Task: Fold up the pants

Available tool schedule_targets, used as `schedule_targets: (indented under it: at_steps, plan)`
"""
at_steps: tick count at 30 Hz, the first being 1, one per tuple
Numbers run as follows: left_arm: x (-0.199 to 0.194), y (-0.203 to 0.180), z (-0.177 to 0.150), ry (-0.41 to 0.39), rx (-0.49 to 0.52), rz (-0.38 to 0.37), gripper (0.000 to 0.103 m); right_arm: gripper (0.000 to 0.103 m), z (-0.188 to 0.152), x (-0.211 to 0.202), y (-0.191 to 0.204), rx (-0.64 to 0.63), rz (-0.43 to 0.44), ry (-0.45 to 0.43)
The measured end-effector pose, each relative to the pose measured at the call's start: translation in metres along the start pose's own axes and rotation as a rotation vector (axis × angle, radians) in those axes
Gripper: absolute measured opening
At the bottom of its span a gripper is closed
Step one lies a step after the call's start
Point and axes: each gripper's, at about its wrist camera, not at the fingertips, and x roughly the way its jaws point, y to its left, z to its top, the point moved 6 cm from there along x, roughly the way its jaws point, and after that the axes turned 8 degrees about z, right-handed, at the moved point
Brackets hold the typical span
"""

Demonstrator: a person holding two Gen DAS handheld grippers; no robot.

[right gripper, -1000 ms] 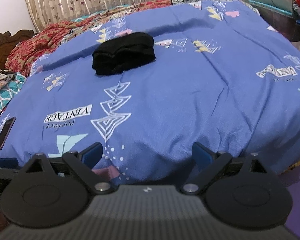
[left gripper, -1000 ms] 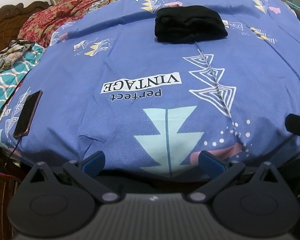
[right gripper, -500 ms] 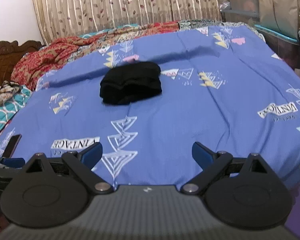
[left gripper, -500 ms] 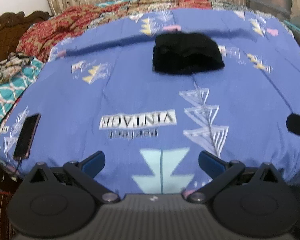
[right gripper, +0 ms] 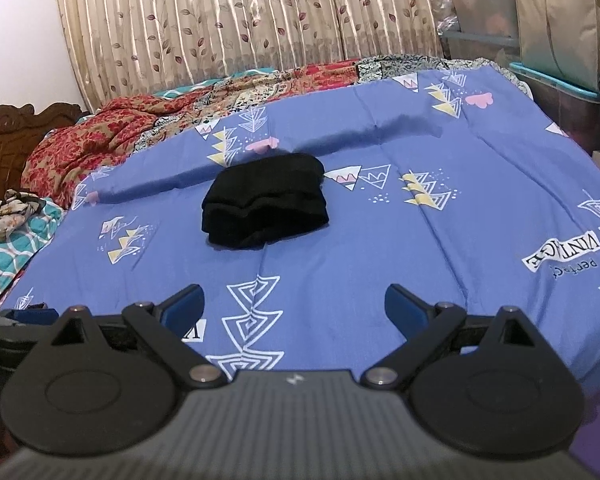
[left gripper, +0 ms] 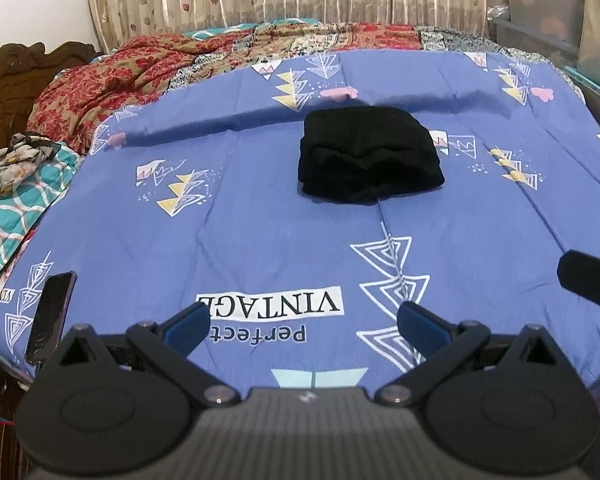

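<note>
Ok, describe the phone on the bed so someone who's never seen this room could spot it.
Start at the big blue patterned bedspread. Go to its left edge, beside the teal wavy-print quilt. There lies a slim dark rectangular phone, glossy and flat, unlike the soft folded black pants at the centre.

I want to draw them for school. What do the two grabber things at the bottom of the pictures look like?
Both look alike. The left gripper and the right gripper each have a dark grey ribbed body with a tiny white mark, two round black discs, black link arms with silver pins, and blue fingers at the jaws. No cables or sleeves show.
</note>
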Motion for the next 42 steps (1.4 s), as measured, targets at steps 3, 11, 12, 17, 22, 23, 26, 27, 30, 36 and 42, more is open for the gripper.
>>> schedule_targets:
  at_steps: [3, 11, 12, 17, 22, 23, 26, 27, 30, 36, 42]
  plan:
    - [0.006, 0.0, -0.002, 0.022, -0.001, 0.004, 0.103, 0.099, 0.0, 0.005, 0.0, 0.008, 0.003, 0.01]
    - [0.019, -0.002, -0.018, 0.079, 0.006, 0.011, 0.103, 0.099, -0.011, 0.017, -0.001, 0.025, 0.012, 0.06]
    - [0.02, -0.003, -0.02, 0.087, 0.009, 0.013, 0.103, 0.099, -0.013, 0.018, -0.002, 0.027, 0.012, 0.067]
    - [0.026, -0.005, -0.026, 0.117, 0.012, 0.01, 0.103, 0.099, -0.016, 0.023, -0.005, 0.041, 0.015, 0.088]
    - [0.03, -0.004, -0.028, 0.132, 0.002, 0.012, 0.103, 0.099, -0.017, 0.024, -0.005, 0.04, 0.016, 0.095]
    - [0.031, -0.004, -0.029, 0.137, 0.001, 0.011, 0.103, 0.099, -0.018, 0.025, -0.005, 0.041, 0.016, 0.098]
    - [0.033, -0.004, -0.031, 0.152, 0.0, 0.007, 0.103, 0.099, -0.021, 0.027, -0.006, 0.045, 0.016, 0.109]
    - [0.034, -0.004, -0.032, 0.156, 0.001, 0.006, 0.103, 0.099, -0.022, 0.028, -0.007, 0.046, 0.016, 0.112]
    - [0.036, -0.004, -0.035, 0.167, 0.001, 0.007, 0.103, 0.099, -0.023, 0.029, -0.007, 0.046, 0.017, 0.116]
    - [0.038, -0.003, -0.038, 0.176, 0.0, 0.012, 0.103, 0.099, -0.024, 0.03, -0.006, 0.043, 0.021, 0.123]
    - [0.039, -0.003, -0.039, 0.18, 0.001, 0.014, 0.103, 0.099, -0.025, 0.031, -0.006, 0.041, 0.022, 0.129]
